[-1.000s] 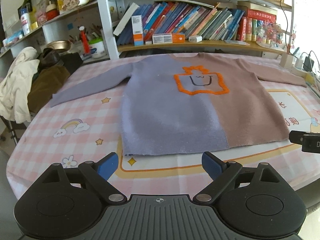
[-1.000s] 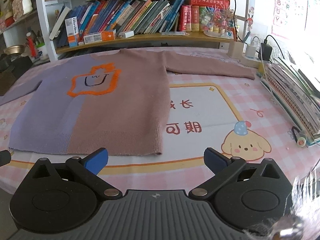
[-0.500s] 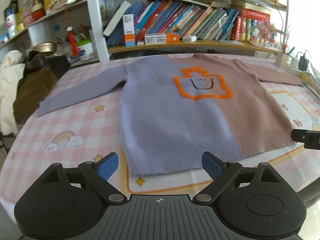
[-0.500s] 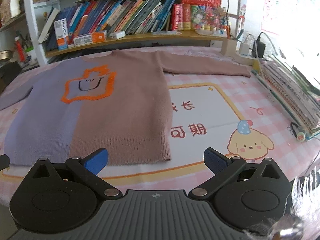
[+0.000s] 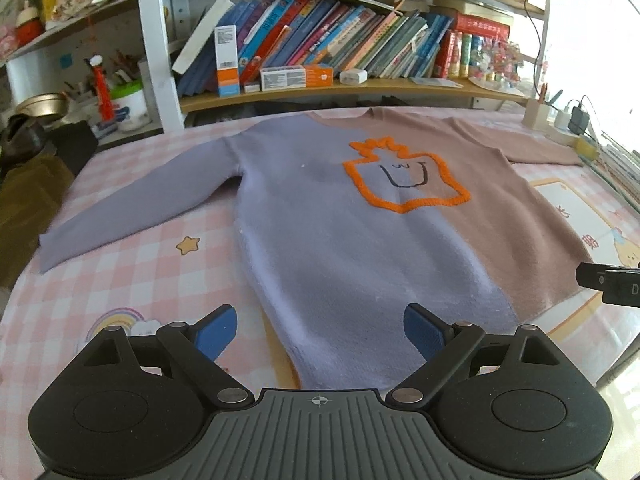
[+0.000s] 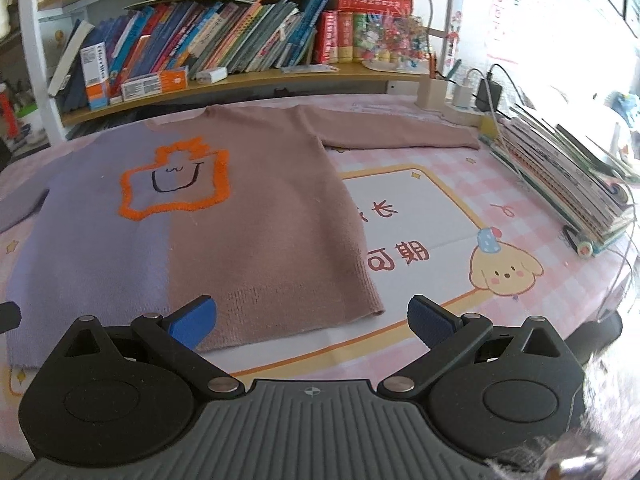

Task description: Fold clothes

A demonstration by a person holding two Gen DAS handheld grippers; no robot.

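You have one sweater (image 5: 340, 248) spread flat, front up, on the pink checked tablecloth (image 5: 132, 272). Its one half is lilac, the other dusty brown, with an orange-outlined patch (image 5: 404, 178) on the chest. Both sleeves lie stretched outward; the hem faces you, unfolded.

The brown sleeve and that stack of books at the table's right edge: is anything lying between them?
Yes. In the right wrist view, a white power strip with chargers plugged in sits just past the brown sleeve cuff, before the stack of books.
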